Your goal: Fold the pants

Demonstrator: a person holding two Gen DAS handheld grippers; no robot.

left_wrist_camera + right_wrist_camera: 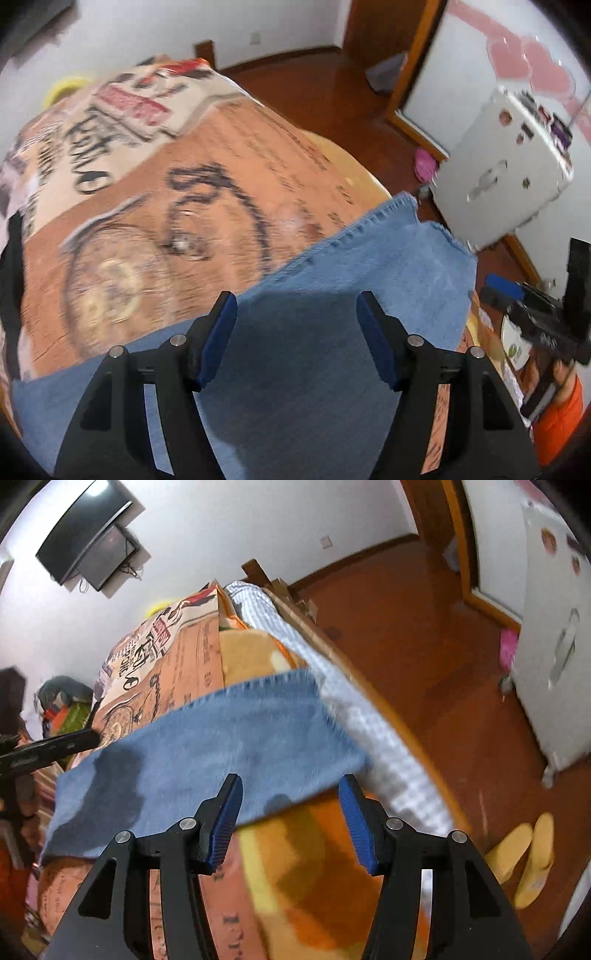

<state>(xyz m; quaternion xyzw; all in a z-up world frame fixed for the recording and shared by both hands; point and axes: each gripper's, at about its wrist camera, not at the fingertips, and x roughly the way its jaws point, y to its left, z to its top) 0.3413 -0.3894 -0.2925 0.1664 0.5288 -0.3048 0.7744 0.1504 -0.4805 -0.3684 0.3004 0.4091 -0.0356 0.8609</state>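
One pair of blue denim pants [332, 295] lies below the two grippers, the left gripper [297, 332] and the right gripper [290, 819]. Two yellow slippers [524, 856] sit right of the right gripper. One white fridge [506, 166] stands beyond it.

We see the pants [332, 295], blue denim, lying flat as a folded band under and ahead of our left jaws; a frayed hem end lies just beyond our right jaws.

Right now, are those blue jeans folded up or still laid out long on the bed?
Laid out long, as far as shown: the jeans form one flat blue strip across the bed cover, with a frayed hem showing. A fold elsewhere cannot be ruled out.
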